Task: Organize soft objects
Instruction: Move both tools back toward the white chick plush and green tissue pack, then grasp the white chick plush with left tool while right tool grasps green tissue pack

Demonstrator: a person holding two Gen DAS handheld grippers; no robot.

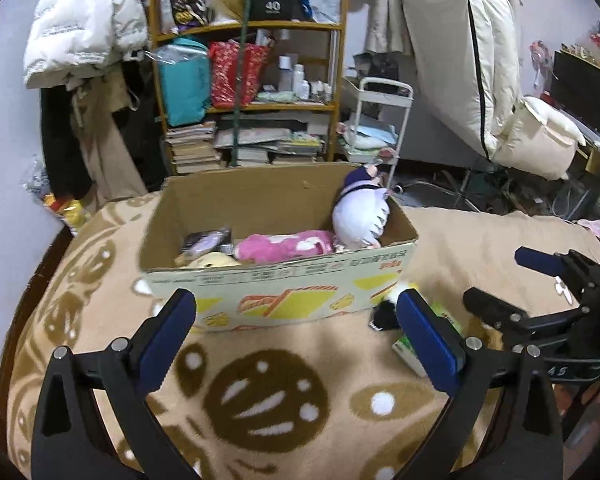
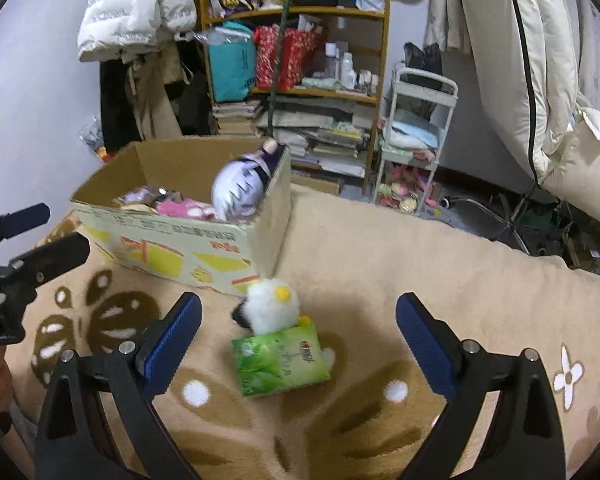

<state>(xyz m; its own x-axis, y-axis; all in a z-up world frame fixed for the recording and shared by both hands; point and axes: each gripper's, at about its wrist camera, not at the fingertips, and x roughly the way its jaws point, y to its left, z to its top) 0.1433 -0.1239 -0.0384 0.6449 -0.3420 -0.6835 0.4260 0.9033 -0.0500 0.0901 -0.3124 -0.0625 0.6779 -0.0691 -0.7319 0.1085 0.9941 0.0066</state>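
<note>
Currently both tongs, left tongs (image 1: 296,332) and right tongs (image 2: 298,336), gape empty; approach the white plush (image 2: 270,308) beside the cardboard box (image 2: 180,252) squarely, gripping its body.

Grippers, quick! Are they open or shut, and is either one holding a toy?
Left gripper: open, holding nothing.
Right gripper: open, holding nothing; the white fluffy toy and green pack lie between its fingers.

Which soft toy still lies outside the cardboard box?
The fluffy white toy with the yellow beak, on the blanket beside the green packet; the others lie inside the cardboard box.
</note>
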